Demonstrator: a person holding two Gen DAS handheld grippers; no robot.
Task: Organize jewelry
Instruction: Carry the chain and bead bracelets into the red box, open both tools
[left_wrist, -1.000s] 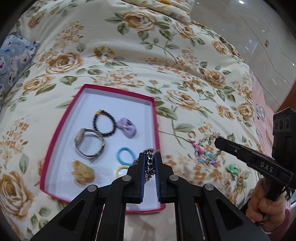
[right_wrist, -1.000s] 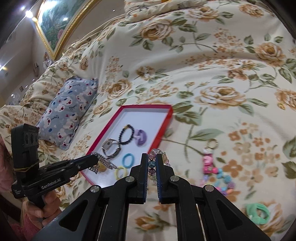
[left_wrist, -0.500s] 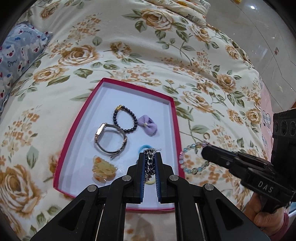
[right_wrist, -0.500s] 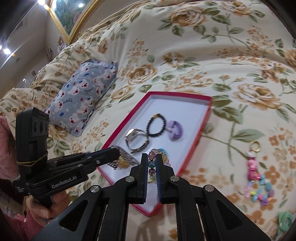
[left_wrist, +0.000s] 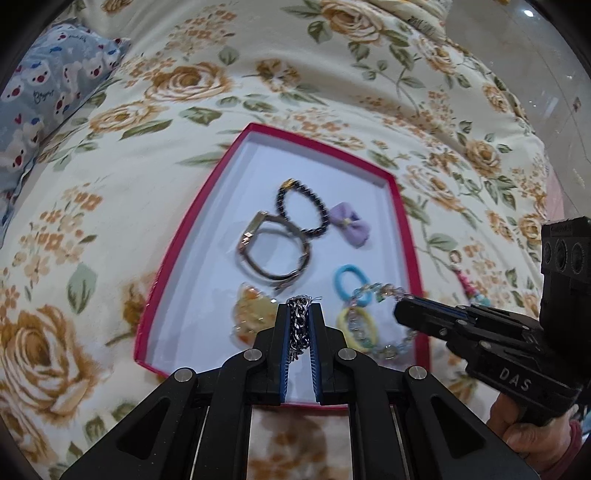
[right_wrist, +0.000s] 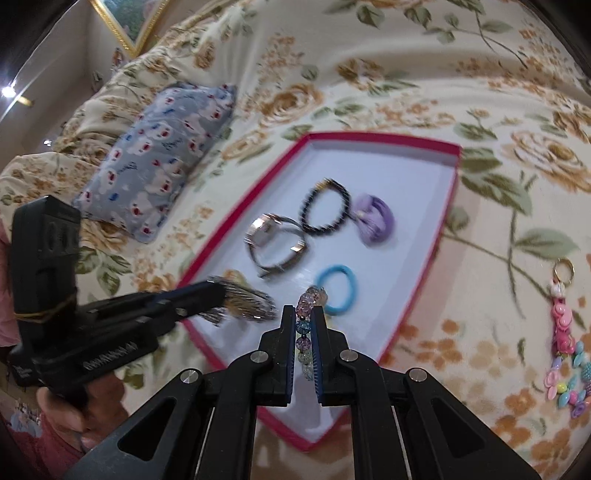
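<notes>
Site: home bedroom | bed (left_wrist: 258, 81) under a cream quilt printed with roses, spread ahead of both hand-held grippers | small blue patterned pillow (right_wrist: 159, 155) ahead-left | gilt-framed picture (right_wrist: 129, 18) on wall, far upper left | glossy tiled floor (left_wrist: 535, 55) beyond bed edge, upper right | ceiling spotlights reflected.

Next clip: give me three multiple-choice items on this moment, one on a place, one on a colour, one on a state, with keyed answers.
1. Where does the purple bow lie?
A. on the pillow
B. inside the red-rimmed tray
C. on the quilt

2. What colour is the hair tie nearest the right tool?
A. blue
B. red
C. black

3. What is the left tool doing?
A. open, holding nothing
B. shut on a watch
C. shut on the silver chain

Answers: 1 B, it rests on the white floor beside the black bead bracelet; 2 A, a blue loop; 3 C, links show between its pads.
</notes>
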